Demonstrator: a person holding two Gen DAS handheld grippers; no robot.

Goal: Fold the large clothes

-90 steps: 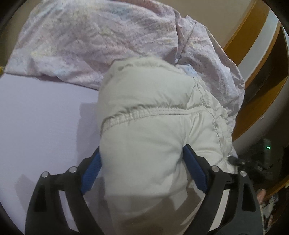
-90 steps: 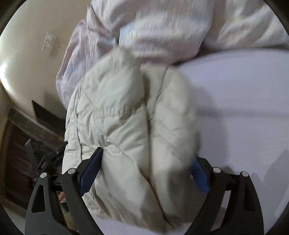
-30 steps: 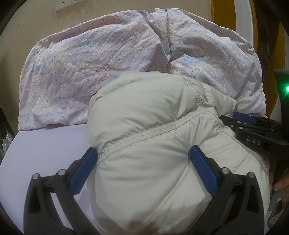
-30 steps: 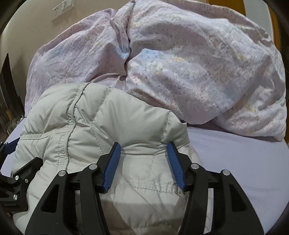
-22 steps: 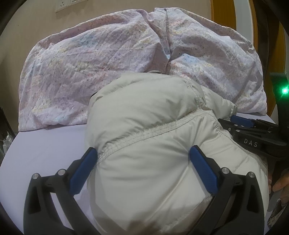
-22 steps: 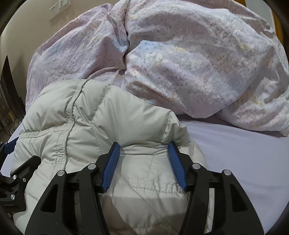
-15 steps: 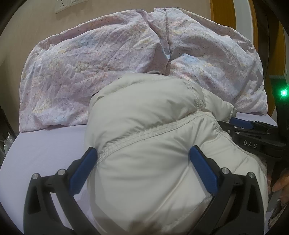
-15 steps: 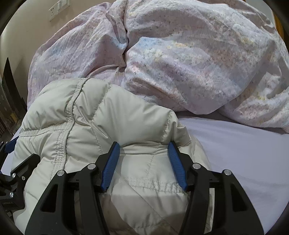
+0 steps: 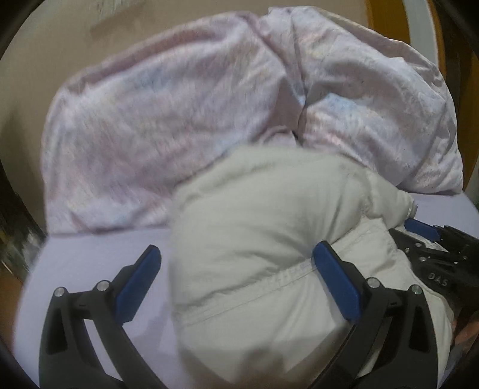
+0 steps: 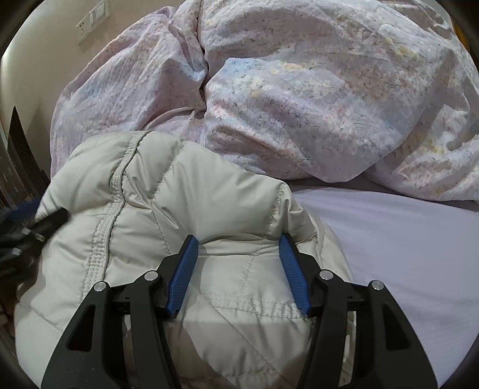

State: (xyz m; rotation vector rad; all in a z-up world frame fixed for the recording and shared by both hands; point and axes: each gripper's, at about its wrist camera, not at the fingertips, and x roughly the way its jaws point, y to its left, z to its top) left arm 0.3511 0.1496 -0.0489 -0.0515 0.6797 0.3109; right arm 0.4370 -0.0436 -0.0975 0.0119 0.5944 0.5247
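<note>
A pale grey-beige puffer jacket (image 9: 263,227) lies bundled on a lilac bed sheet (image 9: 89,254). My left gripper (image 9: 236,266) is open, its blue pads spread wide; the left pad stands clear of the jacket, the right pad touches it. In the right wrist view the jacket (image 10: 167,203) fills the lower left. My right gripper (image 10: 238,263) has its jaws partly closed, pinching a thick fold of the jacket. The right gripper also shows in the left wrist view (image 9: 431,239) at the jacket's right side.
A crumpled pink floral duvet (image 10: 299,89) is piled behind the jacket, against a beige wall with a switch plate (image 10: 91,21). Bare sheet (image 10: 404,254) spreads to the right. Orange wood trim (image 9: 386,21) stands at the upper right.
My left gripper has shifted left and back, so its left pad has come off the jacket; the view is motion-blurred. The right gripper keeps its pinch and has barely moved.
</note>
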